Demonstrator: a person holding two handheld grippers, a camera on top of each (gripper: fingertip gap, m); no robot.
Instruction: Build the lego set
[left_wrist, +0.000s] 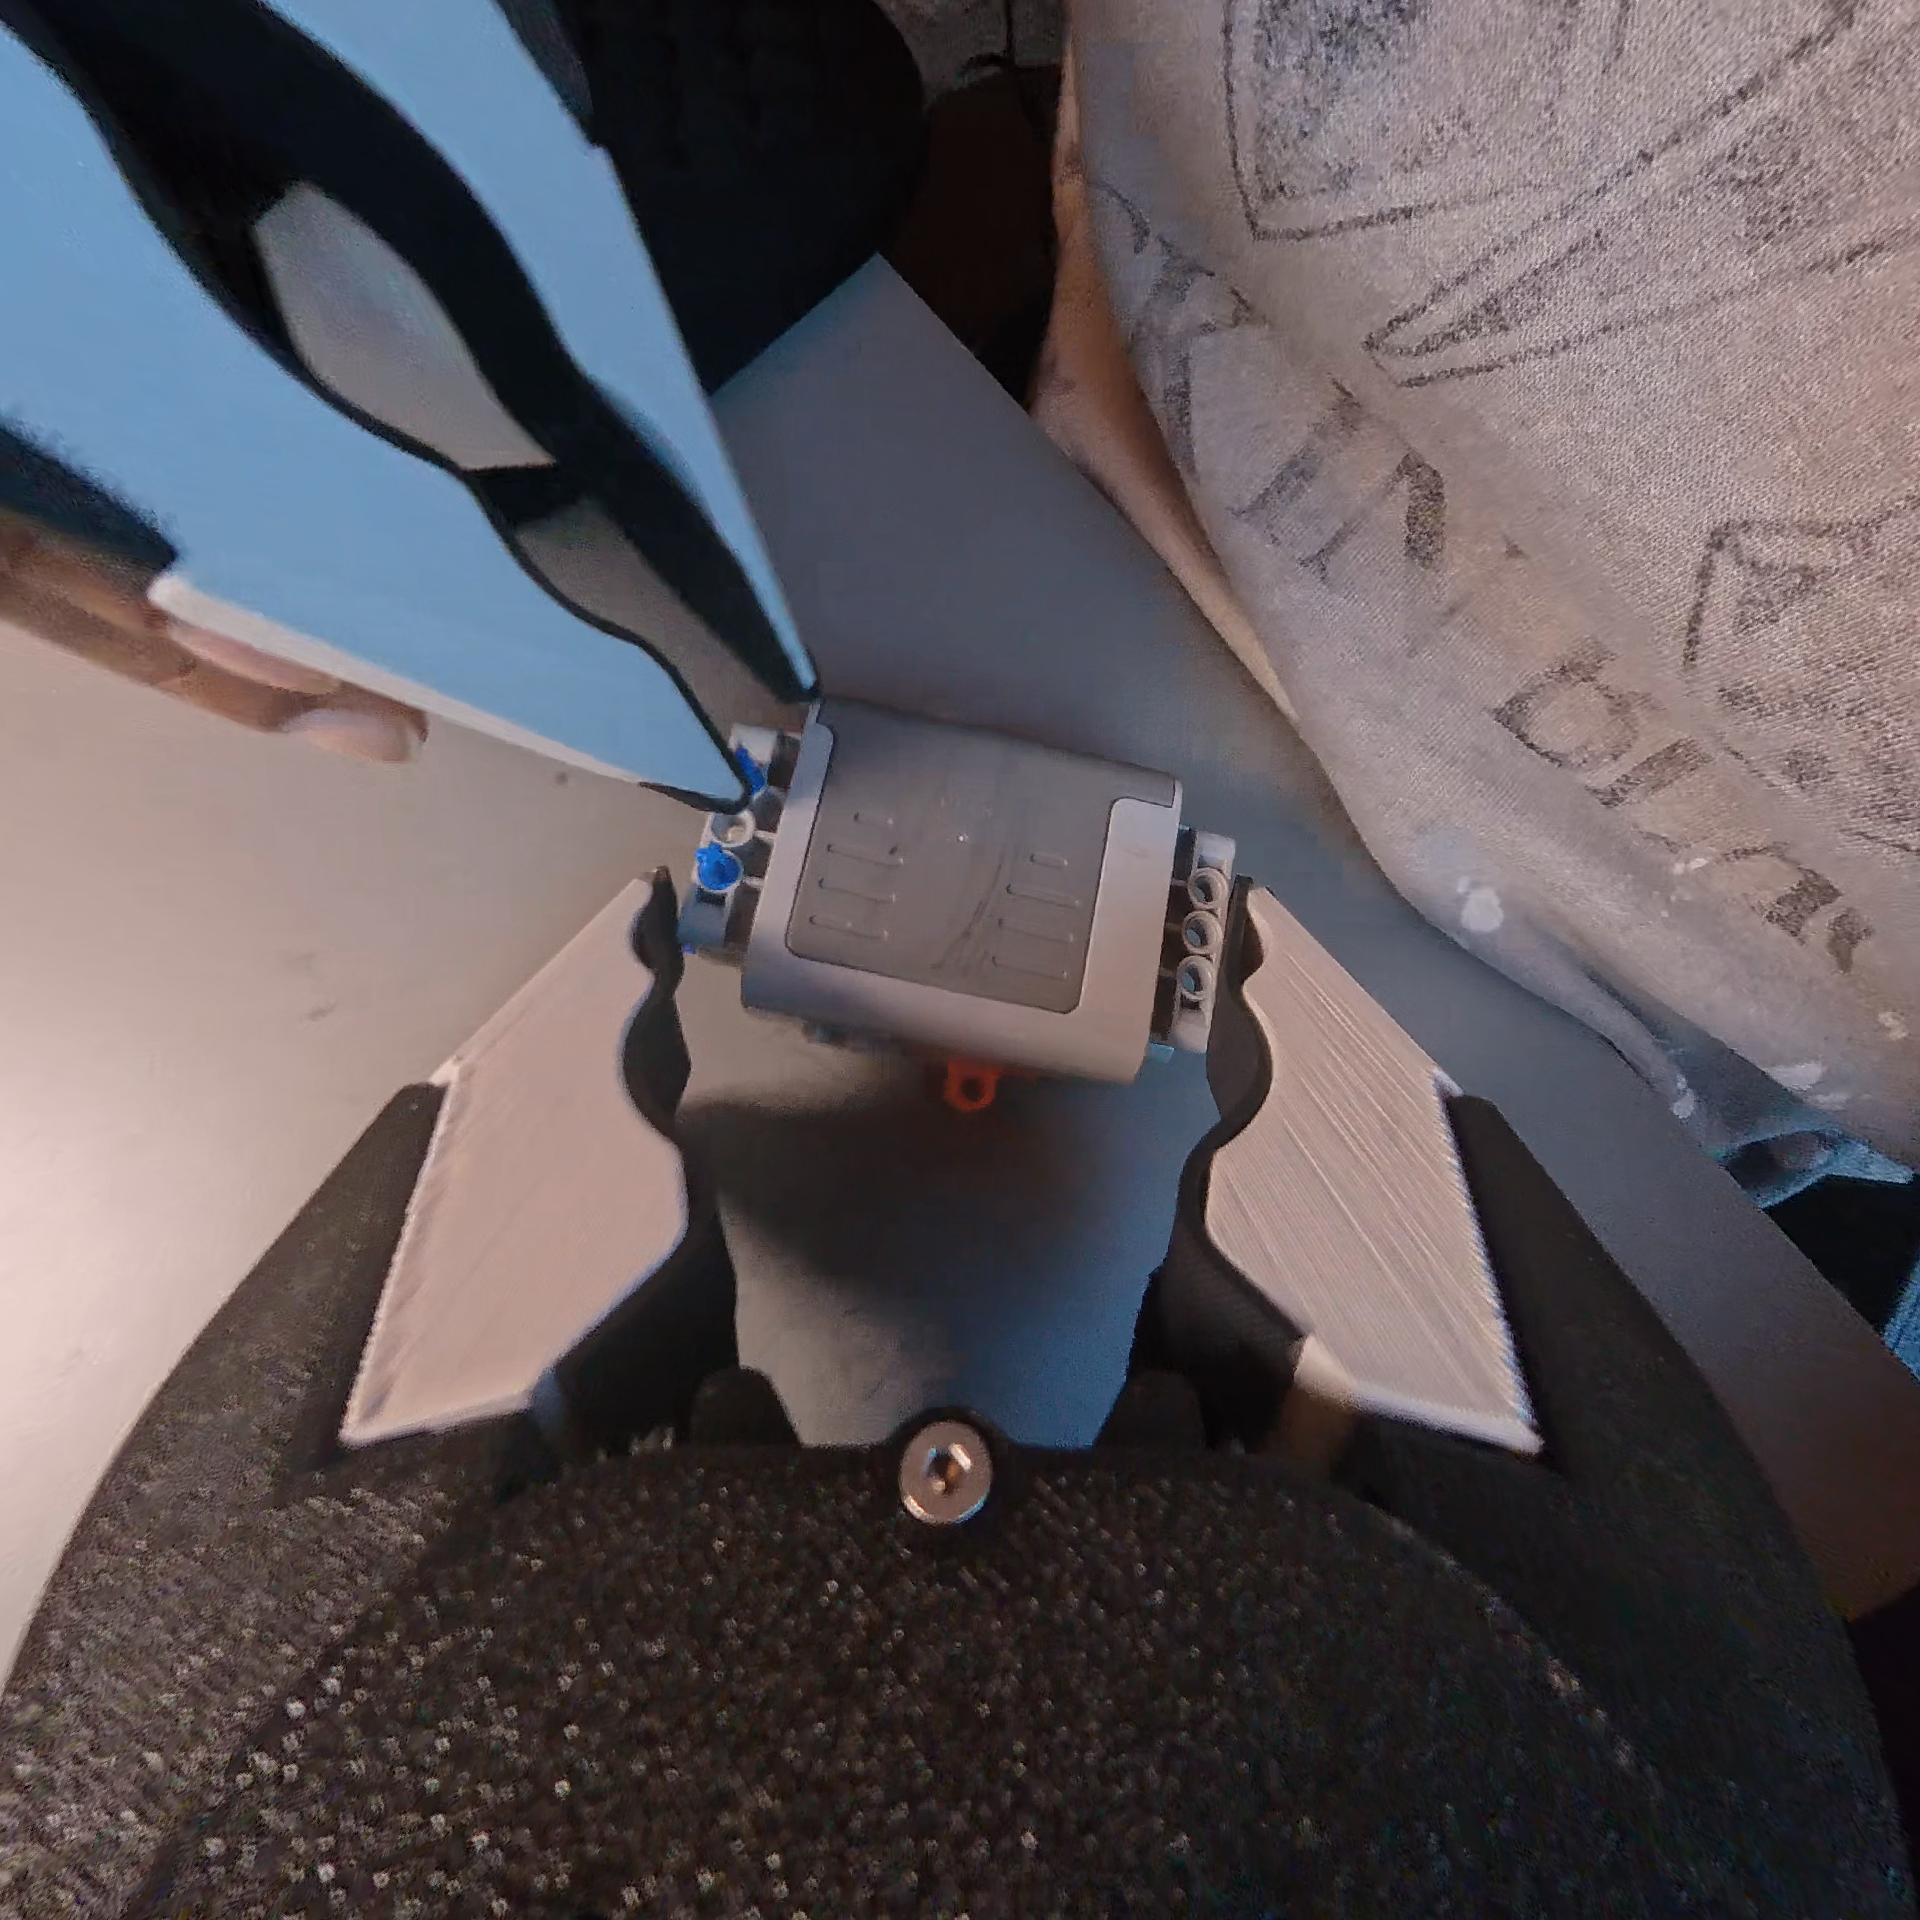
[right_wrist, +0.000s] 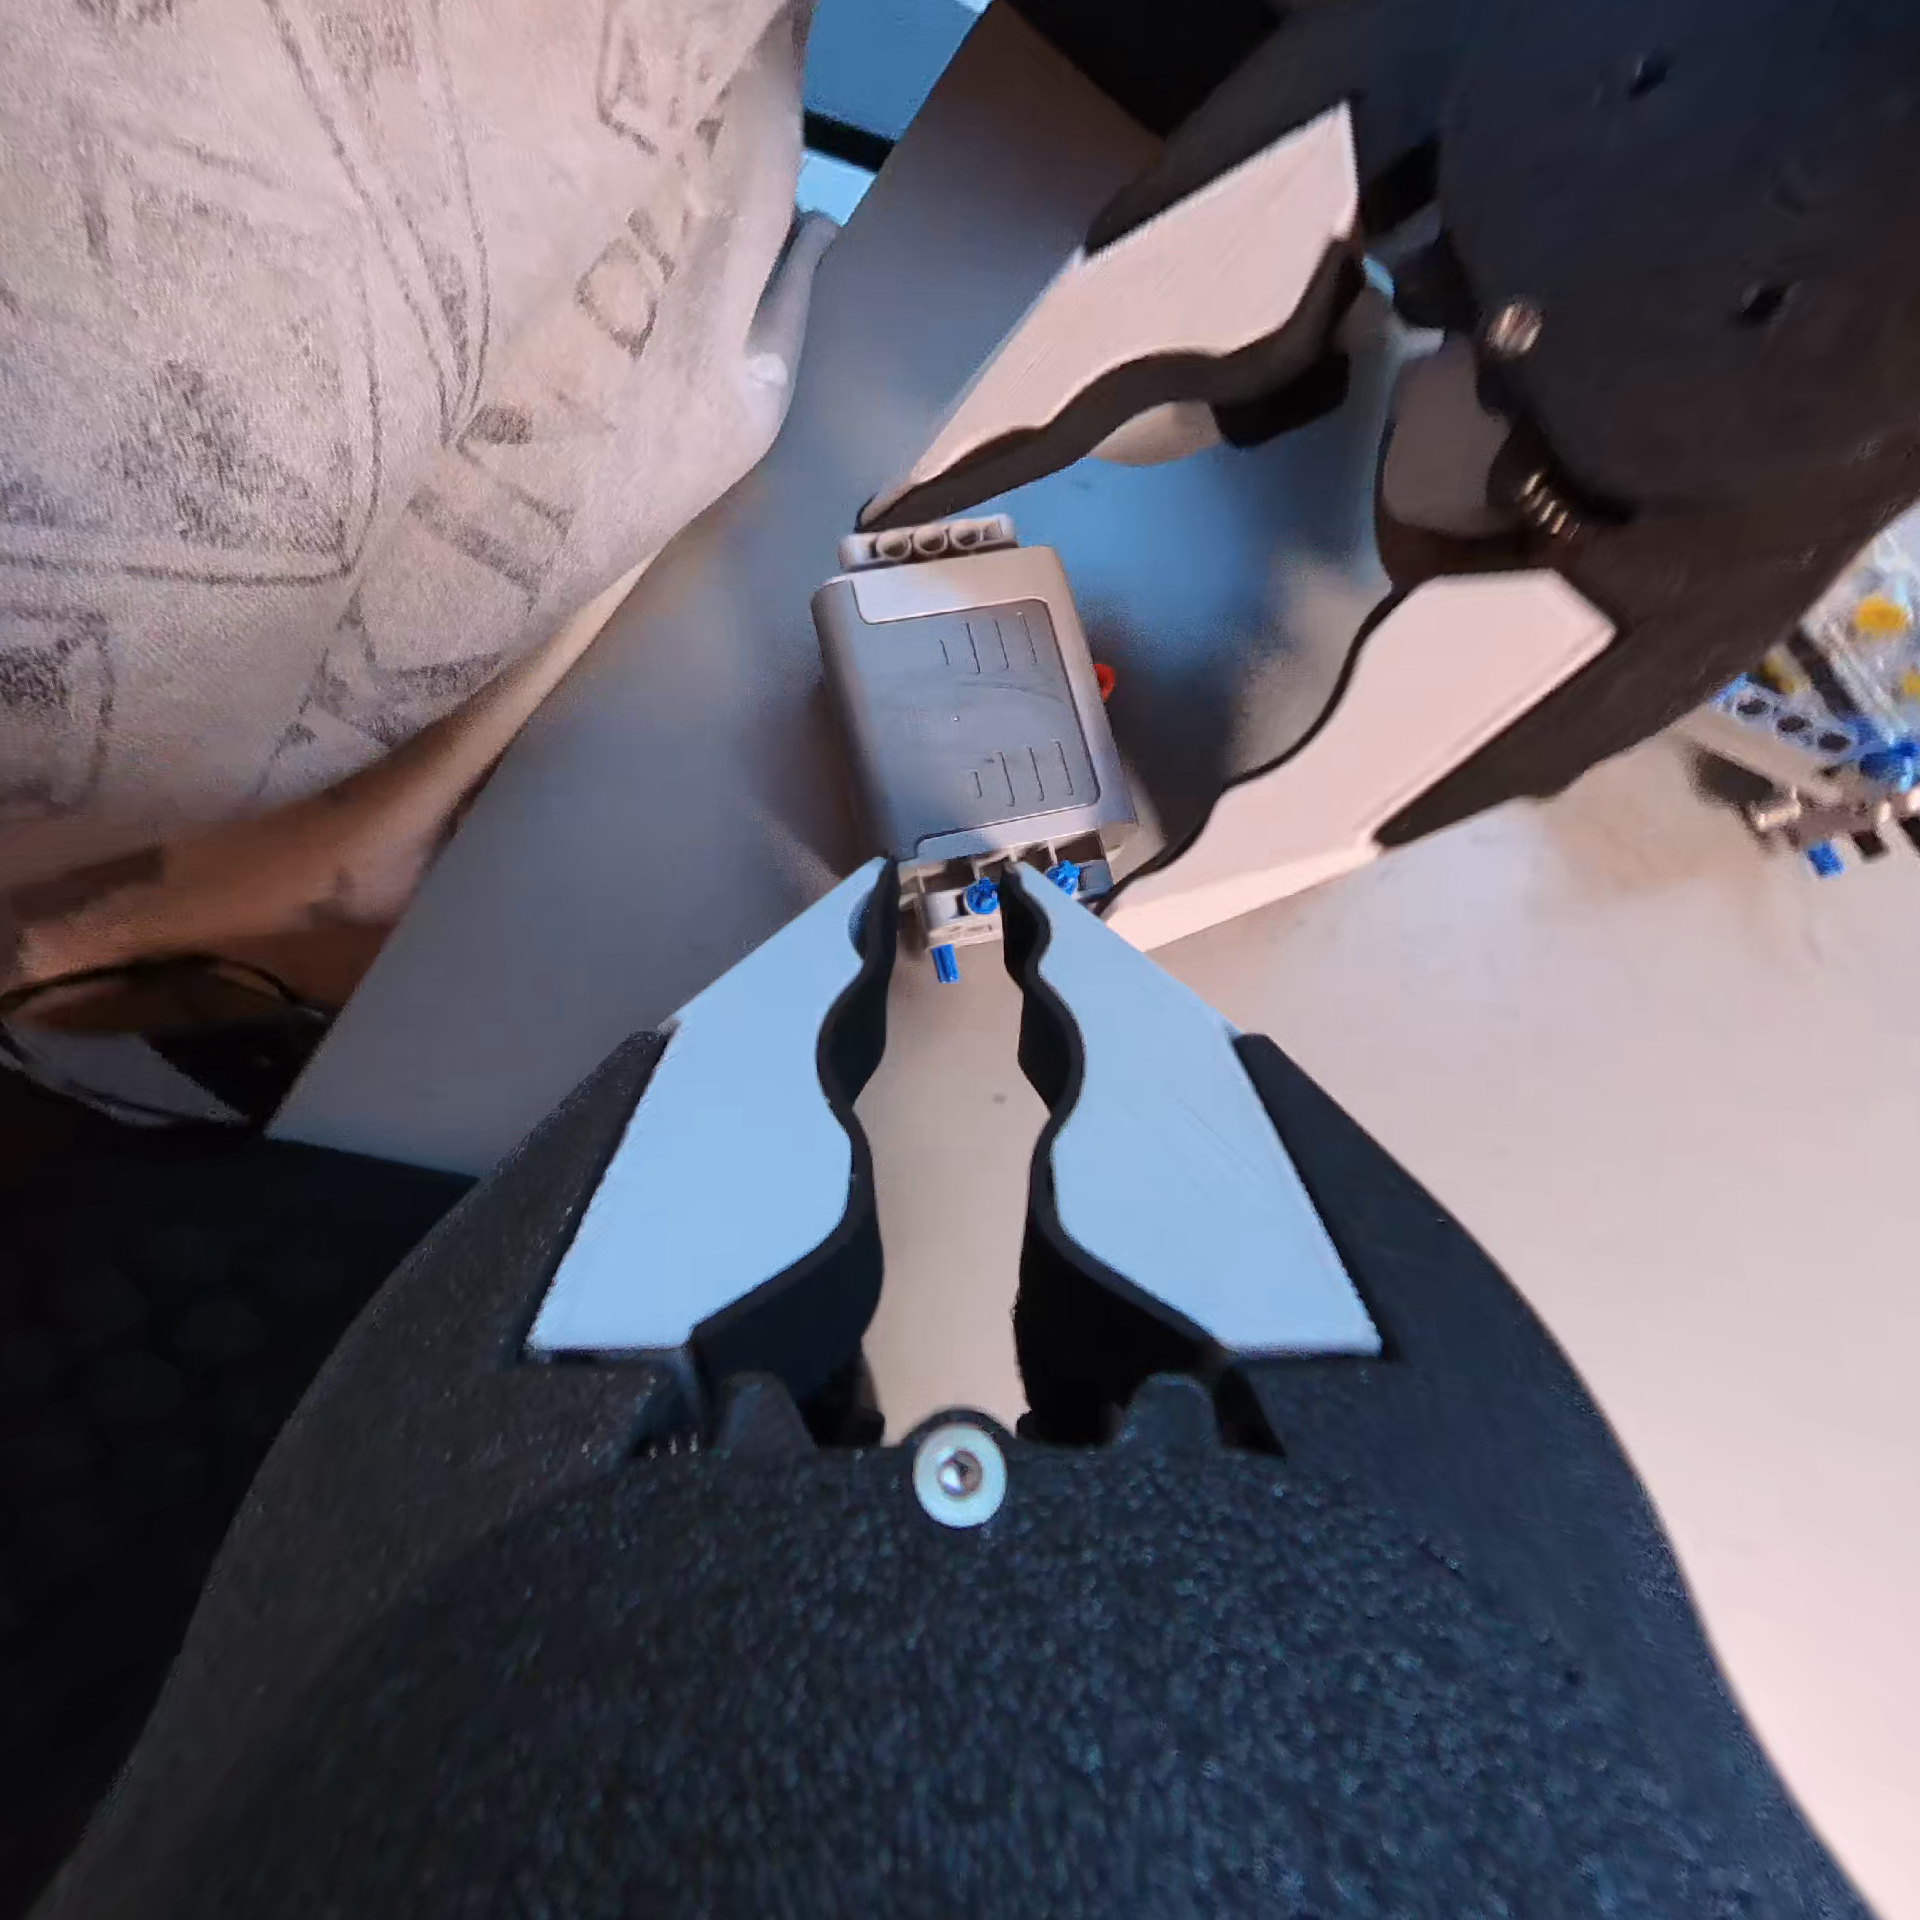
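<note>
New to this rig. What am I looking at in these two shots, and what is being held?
There is no robot arm. A person holds a two-finger gripper in each hand, and each gripper has a camera that looks forward along its fingers.

In the left wrist view, the left gripper has its jaws set wide, one tip on each end of a grey box with holed beams.

In the right wrist view, the right gripper has its jaws almost closed and seems to pinch a blue pin on the box's near beam.

Below is a pale table, and a small orange part shows under the box. Loose parts lie farther off. The person's grey shirt fills the table's edge.
</note>
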